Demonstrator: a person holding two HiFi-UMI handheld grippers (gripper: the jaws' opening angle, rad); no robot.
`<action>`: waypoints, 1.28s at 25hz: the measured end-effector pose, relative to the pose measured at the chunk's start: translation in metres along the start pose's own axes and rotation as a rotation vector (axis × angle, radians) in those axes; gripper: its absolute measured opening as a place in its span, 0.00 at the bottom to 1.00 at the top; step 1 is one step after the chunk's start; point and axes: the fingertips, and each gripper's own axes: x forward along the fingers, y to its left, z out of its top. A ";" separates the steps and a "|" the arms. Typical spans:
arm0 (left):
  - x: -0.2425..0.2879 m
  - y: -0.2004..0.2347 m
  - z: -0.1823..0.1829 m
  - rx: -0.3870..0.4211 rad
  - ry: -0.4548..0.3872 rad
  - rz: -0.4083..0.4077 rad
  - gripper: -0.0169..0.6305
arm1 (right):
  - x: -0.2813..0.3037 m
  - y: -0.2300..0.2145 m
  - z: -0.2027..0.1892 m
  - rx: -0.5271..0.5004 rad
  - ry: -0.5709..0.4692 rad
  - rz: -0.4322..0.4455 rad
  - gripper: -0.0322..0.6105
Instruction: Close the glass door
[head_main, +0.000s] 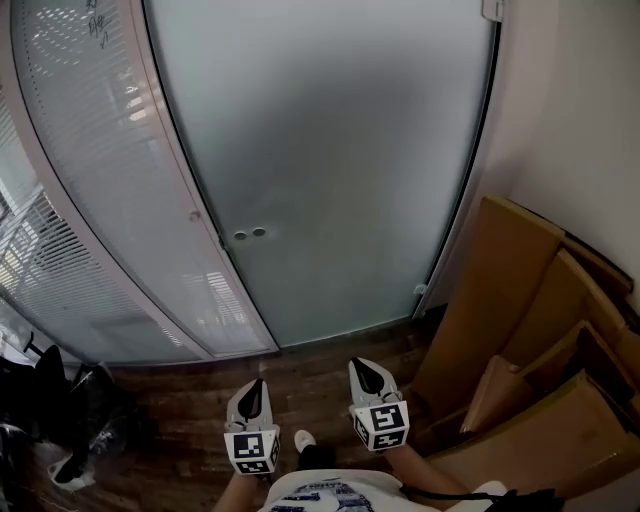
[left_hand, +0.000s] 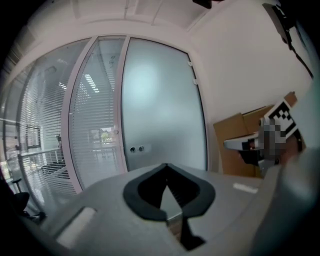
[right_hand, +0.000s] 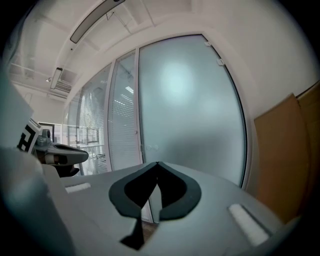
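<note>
The frosted glass door stands flush in its frame ahead of me, with two small round fittings near its left edge. It also fills the left gripper view as the glass door and the right gripper view as the glass door. My left gripper and right gripper hang side by side over the floor, well short of the door and touching nothing. Both are shut and empty: the left gripper and the right gripper each show their tips meeting.
Flattened cardboard boxes lean against the white wall on the right. A glass partition with blinds runs along the left, with dark bags at its foot. Dark wooden floor lies between me and the door.
</note>
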 end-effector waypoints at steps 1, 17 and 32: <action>-0.009 -0.003 0.001 0.000 -0.002 0.002 0.03 | -0.009 0.004 0.001 -0.004 -0.002 0.006 0.06; -0.128 -0.071 -0.013 0.033 0.045 0.068 0.03 | -0.121 0.028 -0.029 0.023 0.032 0.100 0.06; -0.229 -0.079 -0.034 0.020 0.028 0.026 0.03 | -0.214 0.089 -0.048 0.011 0.027 0.052 0.06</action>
